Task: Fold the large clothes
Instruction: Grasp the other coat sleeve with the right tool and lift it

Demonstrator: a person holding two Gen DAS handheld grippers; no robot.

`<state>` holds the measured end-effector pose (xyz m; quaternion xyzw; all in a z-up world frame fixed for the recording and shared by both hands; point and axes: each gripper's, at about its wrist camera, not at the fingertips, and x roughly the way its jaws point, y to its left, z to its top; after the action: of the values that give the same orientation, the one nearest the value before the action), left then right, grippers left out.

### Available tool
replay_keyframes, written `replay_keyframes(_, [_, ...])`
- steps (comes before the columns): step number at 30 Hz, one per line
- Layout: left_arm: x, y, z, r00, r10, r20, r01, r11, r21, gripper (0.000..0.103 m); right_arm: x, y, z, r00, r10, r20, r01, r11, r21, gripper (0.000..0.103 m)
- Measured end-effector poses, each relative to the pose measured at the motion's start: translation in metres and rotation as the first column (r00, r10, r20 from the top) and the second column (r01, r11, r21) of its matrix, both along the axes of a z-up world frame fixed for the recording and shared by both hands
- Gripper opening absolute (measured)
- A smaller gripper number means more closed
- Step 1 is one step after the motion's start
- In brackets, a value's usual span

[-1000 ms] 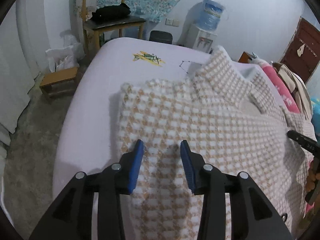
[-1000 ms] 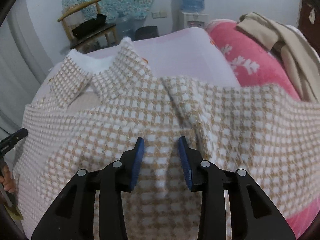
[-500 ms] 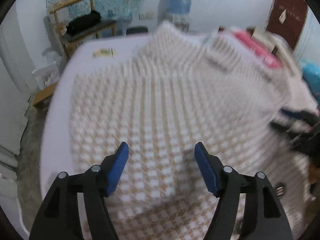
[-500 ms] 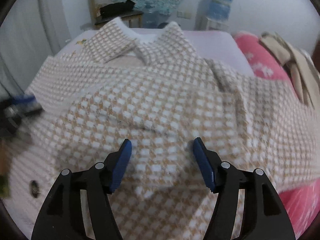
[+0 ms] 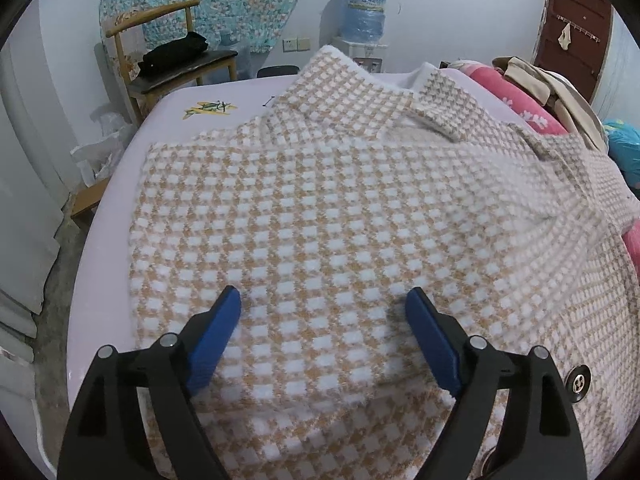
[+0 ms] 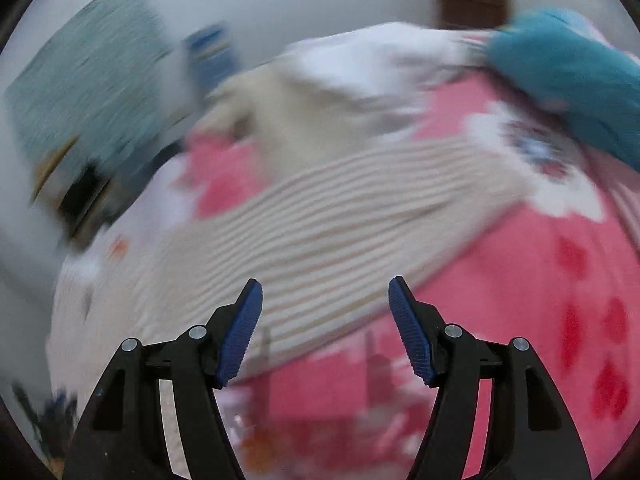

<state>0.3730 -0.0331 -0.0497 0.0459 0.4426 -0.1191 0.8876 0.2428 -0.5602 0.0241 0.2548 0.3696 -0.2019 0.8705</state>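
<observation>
A large coat (image 5: 340, 208) in a tan and white check lies spread on the lavender bed (image 5: 168, 120), collar at the far end, one side folded over the middle. My left gripper (image 5: 322, 320) hovers over the near part of the coat. Its jaws are opening wide, and the cloth lies under them without being pinched. The right wrist view is blurred by motion. There my right gripper (image 6: 324, 320) stands open and empty above a sleeve of the coat (image 6: 320, 220), which lies across a pink blanket (image 6: 520, 300).
A wooden chair (image 5: 176, 60) with a black bag, a water dispenser (image 5: 364, 12) and a brown door (image 5: 576, 36) stand beyond the bed. On its right side are the pink blanket (image 5: 516, 100), beige clothes (image 5: 560, 92) and a teal bundle (image 6: 568, 76).
Both grippers' jaws have spread from narrow to wide. The left drew back to the coat's near part. The right swung off the coat's body to the sleeve on the pink blanket.
</observation>
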Motion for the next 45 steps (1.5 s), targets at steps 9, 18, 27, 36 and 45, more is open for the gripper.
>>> replay_keyframes(9, [0.0,0.0,0.001,1.0,-0.008,-0.007,0.008,1.0,-0.005,0.083,0.007,-0.12,-0.04,0.972,-0.233,-0.02,0.231,0.942,0.243,0.048])
replay_keyframes(18, [0.001,0.0,0.001,1.0,-0.009,-0.011,0.009,1.0,-0.008,0.083,0.015,-0.133,-0.067,0.958,-0.283,-0.043,0.282,0.909,0.306,0.021])
replay_keyframes(27, [0.002,0.004,0.003,1.0,0.012,-0.023,-0.013,0.999,-0.04,0.083,0.014,-0.106,-0.015,0.974,-0.225,-0.006,0.224,0.97,0.095,0.01])
replay_keyframes(36, [-0.005,0.012,0.011,0.999,0.041,-0.024,-0.043,0.997,-0.061,0.072,0.017,-0.022,0.091,0.995,-0.07,0.077,0.086,0.968,-0.235,0.009])
replay_keyframes(45, [-0.021,0.041,0.026,0.998,0.048,-0.026,-0.052,0.989,-0.14,0.047,0.04,0.132,0.178,0.963,0.239,0.125,-0.142,0.844,-0.518,0.008])
